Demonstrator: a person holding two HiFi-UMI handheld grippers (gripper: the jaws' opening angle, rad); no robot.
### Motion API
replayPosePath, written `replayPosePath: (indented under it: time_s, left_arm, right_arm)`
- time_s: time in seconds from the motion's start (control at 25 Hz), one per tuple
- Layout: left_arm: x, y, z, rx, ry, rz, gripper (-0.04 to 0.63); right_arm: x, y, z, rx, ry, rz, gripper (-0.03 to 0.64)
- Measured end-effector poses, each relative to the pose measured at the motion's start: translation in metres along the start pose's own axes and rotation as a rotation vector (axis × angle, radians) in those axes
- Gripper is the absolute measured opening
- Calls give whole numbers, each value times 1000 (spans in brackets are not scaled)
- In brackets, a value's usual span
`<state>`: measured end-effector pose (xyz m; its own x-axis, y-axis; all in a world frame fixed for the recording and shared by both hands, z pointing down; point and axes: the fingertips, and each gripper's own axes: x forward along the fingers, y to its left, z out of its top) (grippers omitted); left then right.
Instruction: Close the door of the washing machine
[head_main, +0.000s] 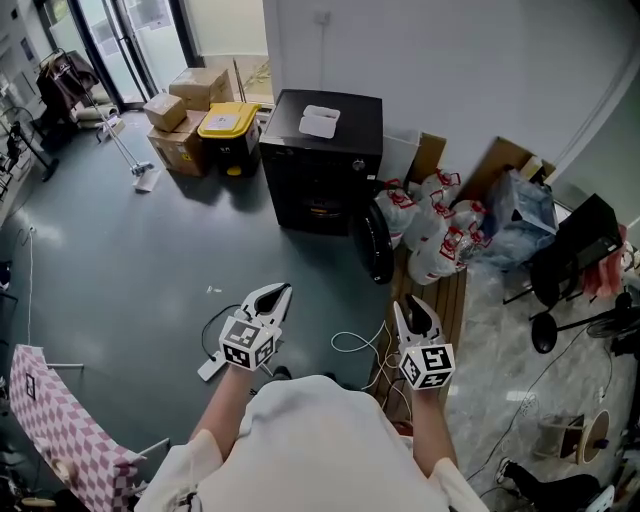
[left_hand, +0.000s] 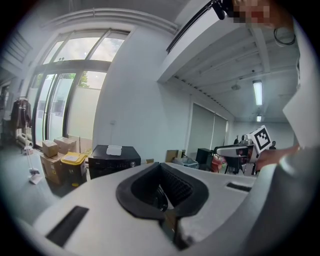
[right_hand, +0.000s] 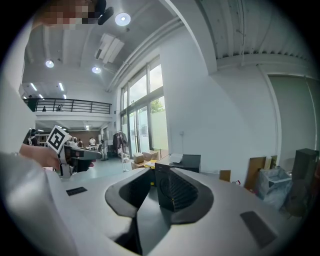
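The black washing machine stands against the white wall, with white trays on its top. Its round dark door hangs open at its right front corner. Both grippers are held in the air well short of the machine, pointing towards it. My left gripper has its tips together and nothing in it. My right gripper shows a gap between its jaws and holds nothing. The left gripper view shows the machine far off beyond the left gripper. In the right gripper view the machine sits behind the right gripper.
Cardboard boxes and a yellow-lidded bin stand left of the machine. Filled plastic bags are piled to its right. White cables and a power strip lie on the floor near my feet. A checkered cloth is at lower left.
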<state>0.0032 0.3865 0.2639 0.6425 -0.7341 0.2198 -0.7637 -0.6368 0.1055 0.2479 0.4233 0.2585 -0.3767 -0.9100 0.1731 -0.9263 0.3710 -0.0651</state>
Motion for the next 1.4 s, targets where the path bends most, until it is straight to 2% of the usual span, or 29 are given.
replayPosePath:
  time_s: [0.44,0.68,1.08,1.4]
  left_arm:
    - [13,-10,-16,-18,35,16,9]
    - [21,4,-22,-30,55,14,9]
    - [68,69,-16,-27,73,-39,9]
    - [125,138,-4,2,123,-137,9]
  right_arm:
    - [3,-22,-20,25,31,10,132]
    - [18,-23,-33,38,68,7,132]
    - [88,-26,-38,49,122,-35,132]
    - [165,-29,-33,80,170,-105,132]
